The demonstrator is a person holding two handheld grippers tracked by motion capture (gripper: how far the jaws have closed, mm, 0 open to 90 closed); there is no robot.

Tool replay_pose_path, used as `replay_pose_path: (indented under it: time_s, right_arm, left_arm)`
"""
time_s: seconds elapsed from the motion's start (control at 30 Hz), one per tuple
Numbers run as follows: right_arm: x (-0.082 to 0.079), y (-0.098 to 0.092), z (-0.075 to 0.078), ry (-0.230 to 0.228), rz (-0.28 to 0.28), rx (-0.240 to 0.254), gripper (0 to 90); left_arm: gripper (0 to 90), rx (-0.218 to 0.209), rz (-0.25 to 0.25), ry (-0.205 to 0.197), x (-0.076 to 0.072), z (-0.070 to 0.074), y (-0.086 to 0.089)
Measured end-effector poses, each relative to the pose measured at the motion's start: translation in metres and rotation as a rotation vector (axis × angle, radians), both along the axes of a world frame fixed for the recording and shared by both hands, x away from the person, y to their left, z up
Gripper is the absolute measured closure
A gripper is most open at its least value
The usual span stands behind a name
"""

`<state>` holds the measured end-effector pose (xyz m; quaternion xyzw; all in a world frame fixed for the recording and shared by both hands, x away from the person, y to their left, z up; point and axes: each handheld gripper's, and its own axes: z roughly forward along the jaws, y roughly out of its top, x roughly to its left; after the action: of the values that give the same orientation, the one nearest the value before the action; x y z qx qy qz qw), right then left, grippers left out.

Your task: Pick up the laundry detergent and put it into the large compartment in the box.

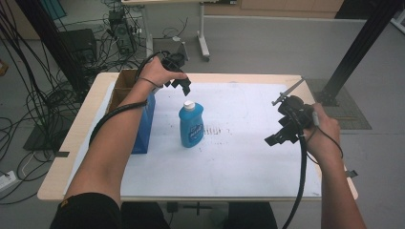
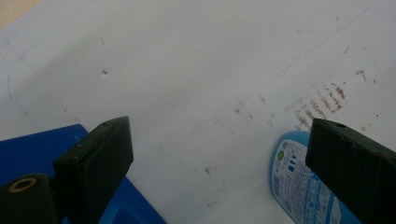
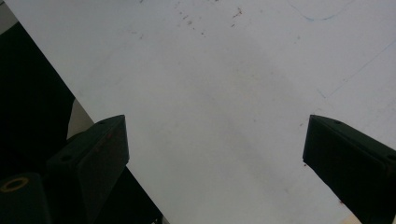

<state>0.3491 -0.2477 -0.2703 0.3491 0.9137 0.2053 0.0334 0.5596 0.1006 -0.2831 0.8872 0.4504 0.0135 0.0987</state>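
hidden: blue bottle (image 2: 299, 186) is getting cut off by the frame's bottom edge in the left gripper view, and one black jaw is covering its right side; label print is too blurred to read
cut off: blue box (image 1: 144, 125) is sitting partly under the left forearm in the high view; only a corner of it is showing in the left gripper view
hard to make out: contents of the cardboard box (image 1: 125, 81) behind the blue box, can't tell
surface: white sheet (image 1: 239, 157) is covering most of the wooden table (image 1: 90, 107); brown smudge marks (image 2: 322, 105) are showing just right of the bottle, plus thin blue pen lines
room: grey floor, cable tangle (image 1: 38, 95) lying at far left, black frame post (image 1: 363, 43) leaning at far right, legs of another table (image 1: 203, 38) at the back
bottle: standing upright on the sheet left of centre, just right of the blue box; translucent blue body, white cap, white-blue label
left gripper (image 1: 180, 85): hovering above and just behind the bottle cap, jaws standing wide apart, nothing between them, not touching the bottle
right gripper (image 1: 282, 138): hanging over the sheet's right part, well apart from the bottle, jaws spread wide, bare sheet showing between them
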Motion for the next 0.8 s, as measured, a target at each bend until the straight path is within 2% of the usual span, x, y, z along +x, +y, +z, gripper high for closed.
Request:
replay_pose_path:
  time_s: [0.8]
  right_arm:
    - [0.0043,0.0015,-0.0023,0.011,0.007,-0.011,6.5]
  left_arm:
    - [7.9,-0.005,0.006,0.008,0.0006,-0.0023,0.0012]
